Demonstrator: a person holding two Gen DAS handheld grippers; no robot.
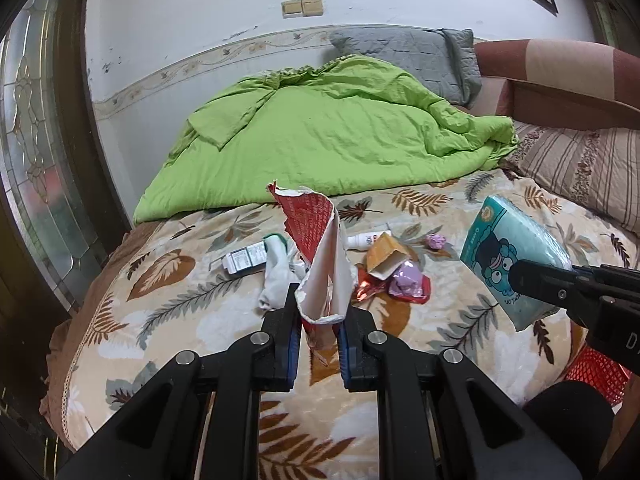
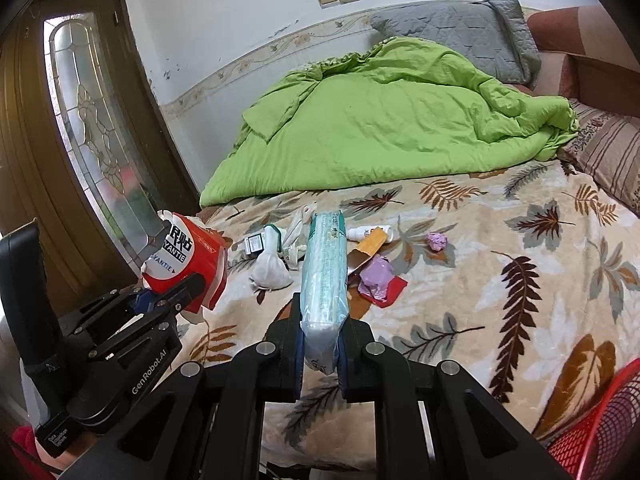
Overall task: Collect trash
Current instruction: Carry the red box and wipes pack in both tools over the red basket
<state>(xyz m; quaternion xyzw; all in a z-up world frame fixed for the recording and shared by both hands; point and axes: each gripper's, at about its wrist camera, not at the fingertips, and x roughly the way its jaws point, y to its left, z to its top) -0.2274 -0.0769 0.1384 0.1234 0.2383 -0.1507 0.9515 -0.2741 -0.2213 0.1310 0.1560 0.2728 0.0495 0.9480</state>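
Note:
My left gripper [image 1: 319, 322] is shut on a torn red and white carton [image 1: 320, 248], held up above the bed; the same carton [image 2: 186, 258] shows at the left of the right wrist view with the left gripper [image 2: 170, 294] under it. My right gripper [image 2: 319, 336] is shut on a teal tissue pack [image 2: 324, 276], seen edge-on; in the left wrist view that pack [image 1: 516, 260] hangs at the right with its cartoon face showing. More trash lies on the leaf-patterned blanket [image 1: 400, 360]: a white wad [image 2: 270, 268], a small grey box [image 2: 256, 245], an orange box [image 2: 366, 250], purple and red wrappers [image 2: 380, 280], a white bottle [image 2: 368, 232], a pink ball [image 2: 436, 241].
A green quilt [image 1: 332, 136] is bunched at the back of the bed, with a grey pillow [image 1: 416, 60] and a striped pillow [image 1: 580, 168] behind and right. A red mesh basket [image 2: 600, 432] sits at the lower right. A wooden door with patterned glass [image 2: 92, 128] stands at the left.

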